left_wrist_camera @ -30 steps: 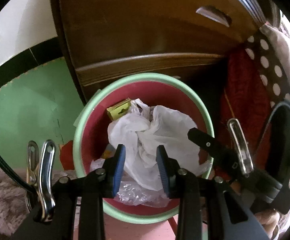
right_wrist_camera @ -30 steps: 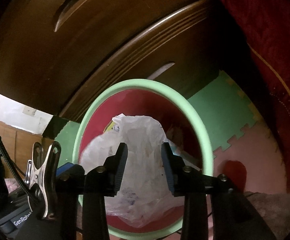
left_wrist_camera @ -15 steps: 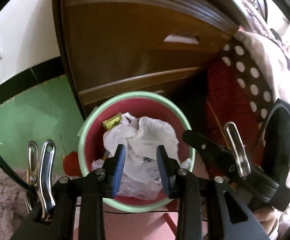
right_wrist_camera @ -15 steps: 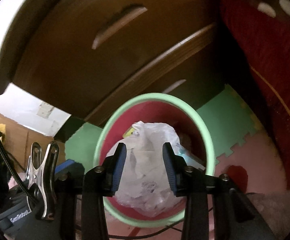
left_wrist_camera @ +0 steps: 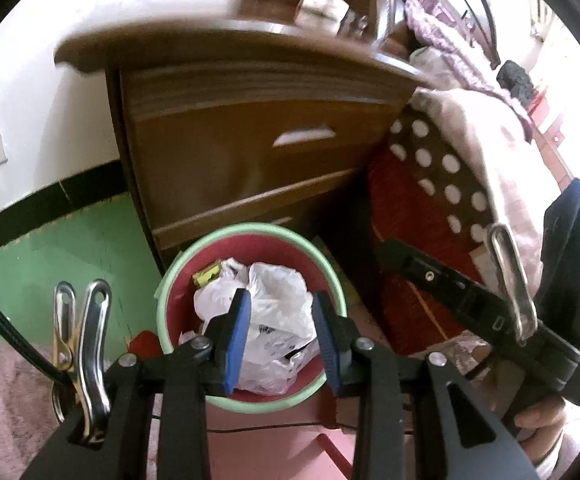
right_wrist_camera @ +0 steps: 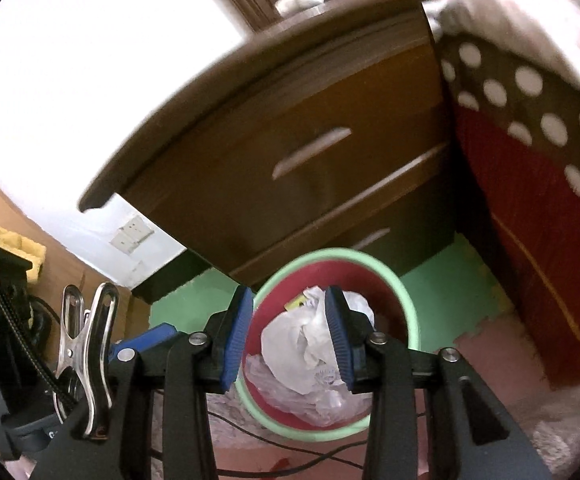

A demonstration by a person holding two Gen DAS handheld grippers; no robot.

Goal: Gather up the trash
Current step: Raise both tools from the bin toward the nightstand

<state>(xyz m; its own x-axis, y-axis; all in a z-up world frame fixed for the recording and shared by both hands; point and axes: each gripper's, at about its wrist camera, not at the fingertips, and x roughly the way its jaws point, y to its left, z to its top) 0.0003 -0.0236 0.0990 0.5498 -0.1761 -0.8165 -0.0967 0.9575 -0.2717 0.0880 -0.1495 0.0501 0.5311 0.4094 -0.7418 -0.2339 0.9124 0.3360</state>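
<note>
Sitting low in the middle of both views, the red bin with a pale green rim point(left_wrist_camera: 331, 280) holds crumpled white plastic bags point(left_wrist_camera: 278, 308) and a yellow wrapper point(left_wrist_camera: 206, 276) at its upper left. The left gripper point(left_wrist_camera: 281, 338) hangs above it, blue-padded fingers apart and holding nothing. The right gripper point(right_wrist_camera: 286, 336) frames the same trash, fingers also apart and unladen. Behind the bin stands a brown wooden nightstand point(left_wrist_camera: 250, 152), with polka-dot bedding point(left_wrist_camera: 441, 168) at the right.
</note>
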